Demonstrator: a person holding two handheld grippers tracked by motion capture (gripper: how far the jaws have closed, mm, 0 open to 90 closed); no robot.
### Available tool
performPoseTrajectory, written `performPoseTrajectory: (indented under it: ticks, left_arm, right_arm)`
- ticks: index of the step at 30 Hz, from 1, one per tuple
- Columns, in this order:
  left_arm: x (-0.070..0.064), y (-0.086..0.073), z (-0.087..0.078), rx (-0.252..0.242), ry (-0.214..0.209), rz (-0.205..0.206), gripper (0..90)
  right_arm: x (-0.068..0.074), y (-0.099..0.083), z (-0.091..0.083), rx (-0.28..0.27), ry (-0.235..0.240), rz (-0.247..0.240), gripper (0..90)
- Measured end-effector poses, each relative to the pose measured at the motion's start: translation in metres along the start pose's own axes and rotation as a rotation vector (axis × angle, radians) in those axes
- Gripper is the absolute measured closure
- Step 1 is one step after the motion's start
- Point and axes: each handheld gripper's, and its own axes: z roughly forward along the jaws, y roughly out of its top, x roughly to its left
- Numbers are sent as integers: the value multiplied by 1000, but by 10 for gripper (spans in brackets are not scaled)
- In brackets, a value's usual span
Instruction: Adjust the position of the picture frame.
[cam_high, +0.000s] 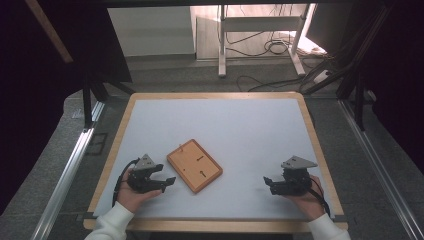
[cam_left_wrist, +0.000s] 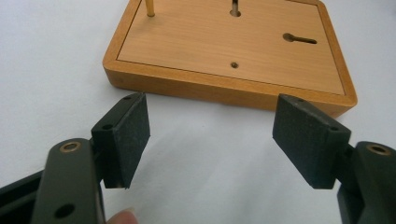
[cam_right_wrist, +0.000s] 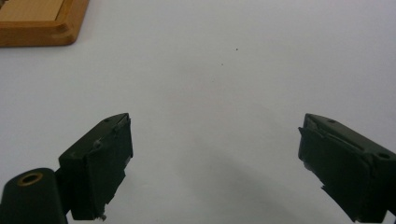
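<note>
Gaping wide, both the left hand-held gripper (cam_high: 167, 181) and right hand-held gripper (cam_high: 268, 182) hold nothing beside the wooden board (cam_high: 194, 165).

Lay flat and askew on the white table top (cam_high: 240, 130), slightly left of its middle: a rectangular wooden board (cam_high: 194, 165) with a raised rim, two keyhole slots, and a thin brass peg (cam_left_wrist: 150, 8) upright near one corner.
</note>
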Motion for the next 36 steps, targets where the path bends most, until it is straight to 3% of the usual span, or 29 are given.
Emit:
performPoseTrajectory:
  ticks: [4, 16, 29, 33, 36]
  left_arm:
    - [2, 1, 2, 5, 2, -1, 271]
    - [0, 7, -2, -12, 6, 1, 271]
    - [4, 8, -6, -26, 3, -10, 273]
    - [4, 15, -3, -30, 40, -11, 273]
    - [3, 22, 1, -26, 40, -3, 273]
  right_arm:
    - [2, 0, -2, -20, 30, 24, 130]
    - [20, -6, -3, 9, 31, -29, 148]
    - [19, -7, -1, 24, 9, -59, 168]
    - [17, -8, -2, 19, 9, -42, 169]
    - [18, -8, -2, 21, 5, -51, 170]
